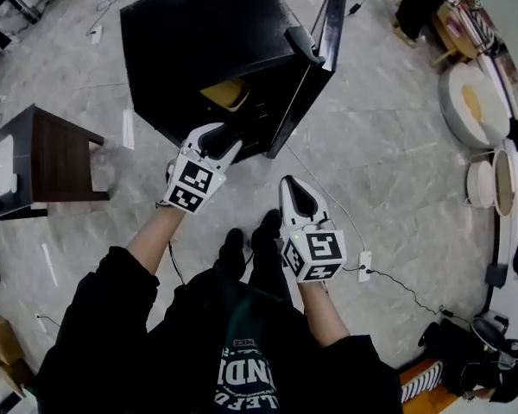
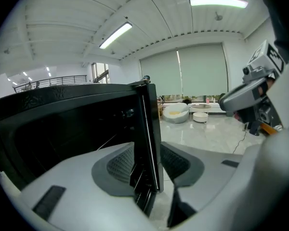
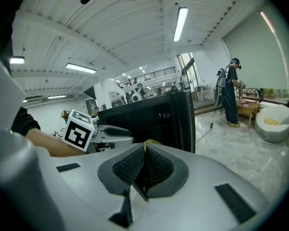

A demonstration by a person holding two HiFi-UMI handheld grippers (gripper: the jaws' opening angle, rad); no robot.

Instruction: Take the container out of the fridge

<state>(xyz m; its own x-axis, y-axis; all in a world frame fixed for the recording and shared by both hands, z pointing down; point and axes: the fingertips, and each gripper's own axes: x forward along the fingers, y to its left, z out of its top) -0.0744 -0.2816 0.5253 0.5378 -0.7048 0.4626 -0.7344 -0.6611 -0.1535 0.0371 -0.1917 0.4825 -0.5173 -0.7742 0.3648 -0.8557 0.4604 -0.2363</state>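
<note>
The tan container [image 1: 227, 94] sits inside the black fridge [image 1: 207, 33], just behind the open door [image 1: 315, 63]. The left gripper [image 1: 226, 141] has its jaws apart astride the door edge, not pressing. The right gripper [image 1: 291, 186] has its jaws closed on nothing. The container is judged light, rigid and possibly slick, and best taken by its near rim.

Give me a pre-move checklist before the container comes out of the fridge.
1. Fridge door open: ok.
2. Container visible inside the fridge: ok.
3. Left gripper free of the door: not ok, jaws apart but door edge between them.
4. Right gripper ready to grasp: not ok, jaws shut, empty.
5. Clear path to the container: cannot tell.
</note>
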